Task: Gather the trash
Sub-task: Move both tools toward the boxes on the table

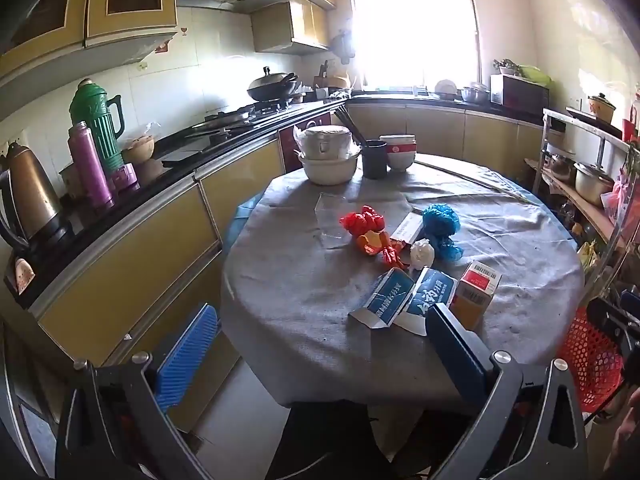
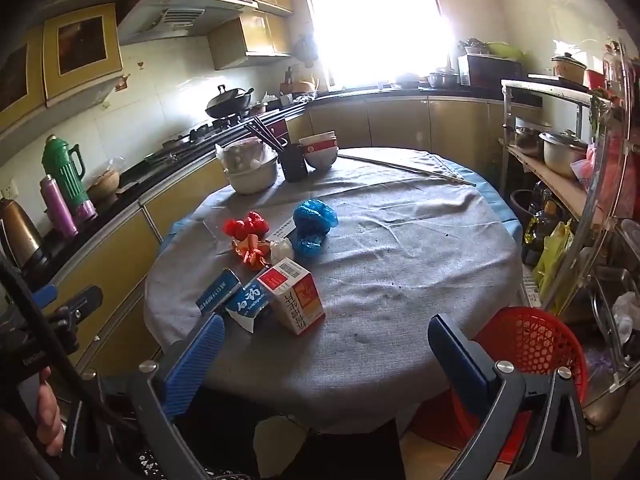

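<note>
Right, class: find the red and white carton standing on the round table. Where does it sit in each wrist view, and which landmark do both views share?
Left wrist view: the red and white carton stands right of centre, low in the picture, just right of the blue boxes.
Right wrist view: the carton stands left of centre, again just right of the blue boxes.
Shared landmark: the crumpled blue bag farther back on the grey cloth.

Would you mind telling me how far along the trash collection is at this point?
Nothing looks collected yet. The red bag, blue bag, orange-and-white carton and blue cartons all still lie on the grey table. Nothing is in hand: the left gripper and right gripper are both open and empty. Everything remains to go, presumably into the red basket.
</note>
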`<state>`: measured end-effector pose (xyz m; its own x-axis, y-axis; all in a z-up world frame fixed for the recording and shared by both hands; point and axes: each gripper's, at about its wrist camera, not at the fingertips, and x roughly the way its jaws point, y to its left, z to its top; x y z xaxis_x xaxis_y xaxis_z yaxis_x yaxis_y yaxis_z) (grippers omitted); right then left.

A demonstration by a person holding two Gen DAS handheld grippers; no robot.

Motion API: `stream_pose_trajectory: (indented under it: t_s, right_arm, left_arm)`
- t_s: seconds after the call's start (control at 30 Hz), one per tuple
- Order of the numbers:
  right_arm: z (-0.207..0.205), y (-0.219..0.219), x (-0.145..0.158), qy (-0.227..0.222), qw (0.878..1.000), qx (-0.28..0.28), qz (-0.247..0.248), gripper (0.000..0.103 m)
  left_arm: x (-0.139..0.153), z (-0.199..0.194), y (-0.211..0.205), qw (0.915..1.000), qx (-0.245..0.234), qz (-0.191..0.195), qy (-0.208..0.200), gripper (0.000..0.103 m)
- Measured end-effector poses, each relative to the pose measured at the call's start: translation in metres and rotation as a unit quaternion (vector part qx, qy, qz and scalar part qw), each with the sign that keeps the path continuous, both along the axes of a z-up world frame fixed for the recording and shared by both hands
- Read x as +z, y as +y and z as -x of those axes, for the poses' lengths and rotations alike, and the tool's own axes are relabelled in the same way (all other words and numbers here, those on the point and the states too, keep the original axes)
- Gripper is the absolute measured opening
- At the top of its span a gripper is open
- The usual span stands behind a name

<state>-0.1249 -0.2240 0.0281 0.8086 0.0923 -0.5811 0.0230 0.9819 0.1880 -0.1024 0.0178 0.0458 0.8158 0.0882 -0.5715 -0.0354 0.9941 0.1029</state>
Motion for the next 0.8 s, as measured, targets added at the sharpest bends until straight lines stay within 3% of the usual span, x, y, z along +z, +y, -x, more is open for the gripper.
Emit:
stream_pose_trajectory:
  t_s: [0.4,0.8]
  right_arm:
    - [-0.006,0.015,-0.002,0.008,1.0,0.011,0.01,0.103]
    - [-0.02,0.017,-0.023,0.034,0.999,0.026,0.008,0.103]
  left_arm:
    - [-0.011,-0.002,0.01,0.9998,0.003,0.012,0.014,0.103]
    - [-0.044,-0.026,0.019,0.9946,-0.01,0.049,0.091,0.103]
